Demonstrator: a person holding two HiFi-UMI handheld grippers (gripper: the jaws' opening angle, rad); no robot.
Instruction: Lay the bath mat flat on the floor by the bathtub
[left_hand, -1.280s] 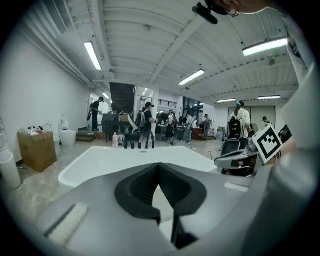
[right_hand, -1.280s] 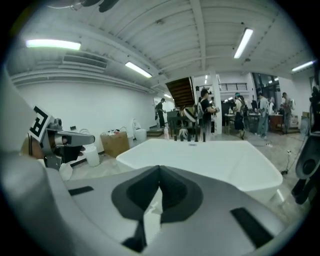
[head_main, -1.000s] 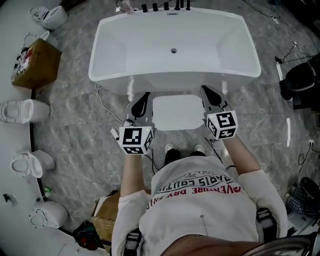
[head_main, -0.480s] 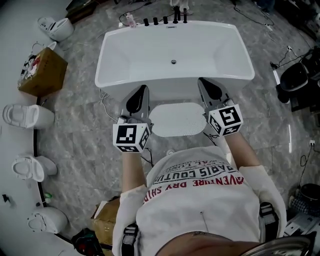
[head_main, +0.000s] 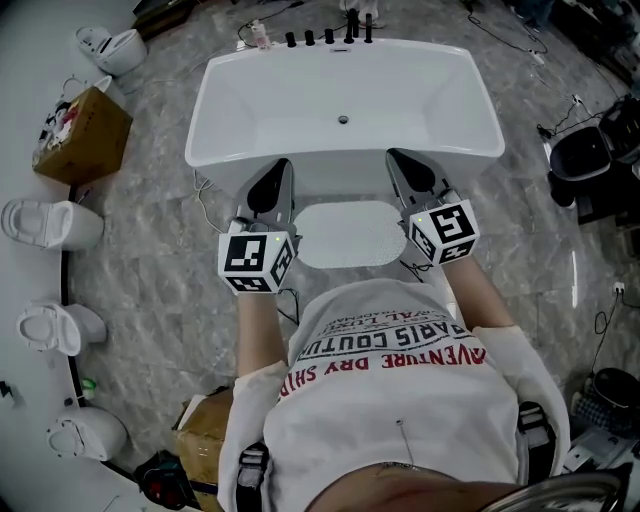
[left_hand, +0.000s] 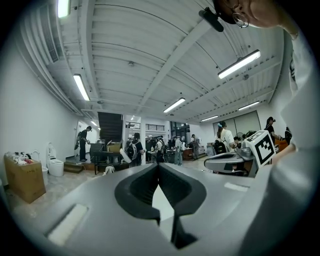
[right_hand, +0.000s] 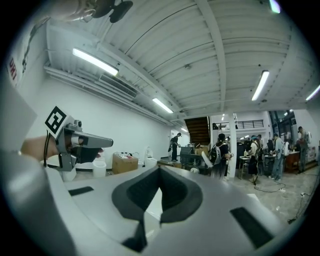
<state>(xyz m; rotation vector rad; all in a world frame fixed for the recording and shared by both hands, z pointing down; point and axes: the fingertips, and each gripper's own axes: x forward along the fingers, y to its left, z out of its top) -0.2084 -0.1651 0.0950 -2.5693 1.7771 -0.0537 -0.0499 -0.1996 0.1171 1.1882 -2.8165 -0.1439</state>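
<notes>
Left gripper (head_main: 279, 172) and right gripper (head_main: 397, 161) rose from bath mat (head_main: 350, 235), jaws closed, empty.

Bathtub (head_main: 420, 95) is looking glossy; floor (head_main: 150, 250) veined grey stone; bath mat (head_main: 350, 235) matt, dimpled; box (head_main: 80, 130) at 10 o'clock, cardboard.

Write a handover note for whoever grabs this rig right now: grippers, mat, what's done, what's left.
Left gripper: fingers shut, nothing between them, held level, clear of the mat.
Right gripper: the same, shut and empty.
Bath mat: flat on the floor, right in front of the bathtub, centred on it.
Done: the mat looks laid out, with no folds visible.
Left: probably nothing; maybe check the corners for curl.
</notes>
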